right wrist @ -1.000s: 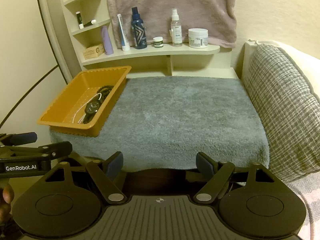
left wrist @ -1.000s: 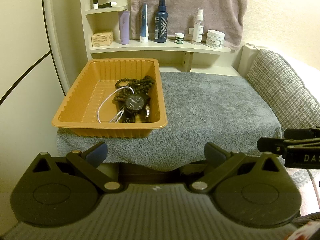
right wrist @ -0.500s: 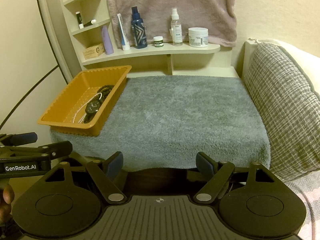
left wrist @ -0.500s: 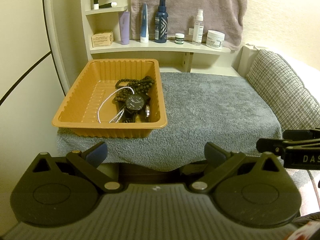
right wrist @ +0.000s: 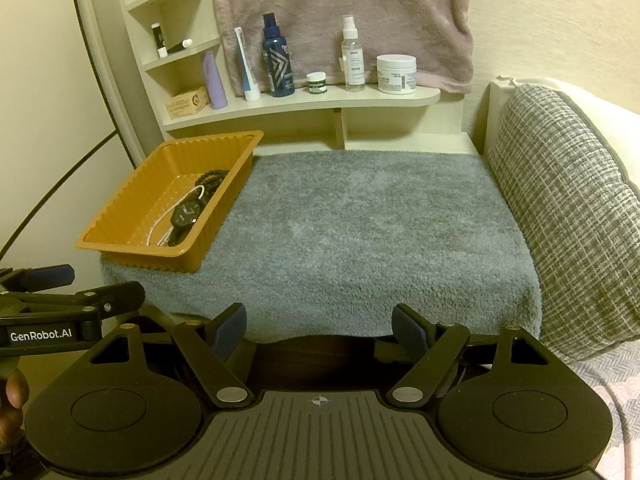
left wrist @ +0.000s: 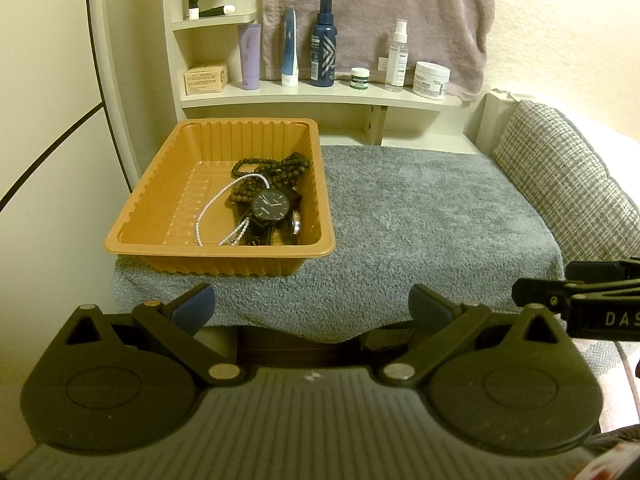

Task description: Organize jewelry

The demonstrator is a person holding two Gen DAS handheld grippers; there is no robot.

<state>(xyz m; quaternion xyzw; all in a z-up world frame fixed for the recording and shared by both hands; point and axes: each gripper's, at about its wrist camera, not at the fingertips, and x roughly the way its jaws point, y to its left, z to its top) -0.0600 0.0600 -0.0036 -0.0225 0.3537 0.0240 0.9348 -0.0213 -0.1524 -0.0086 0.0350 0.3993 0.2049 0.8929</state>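
Black left gripper [left wrist: 312, 306] and right gripper [right wrist: 320, 326] hover wide-fingered, angled down.

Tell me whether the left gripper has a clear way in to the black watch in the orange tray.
Probably yes. The left gripper stands open and empty just short of the orange tray, whose top is open. The black watch lies on top of the beads, face up, with nothing above it.

grey towel [right wrist: 360, 232] over surface; bottles, jars on shelf [right wrist: 304, 102]; checked cushion [right wrist: 568, 208] at right.
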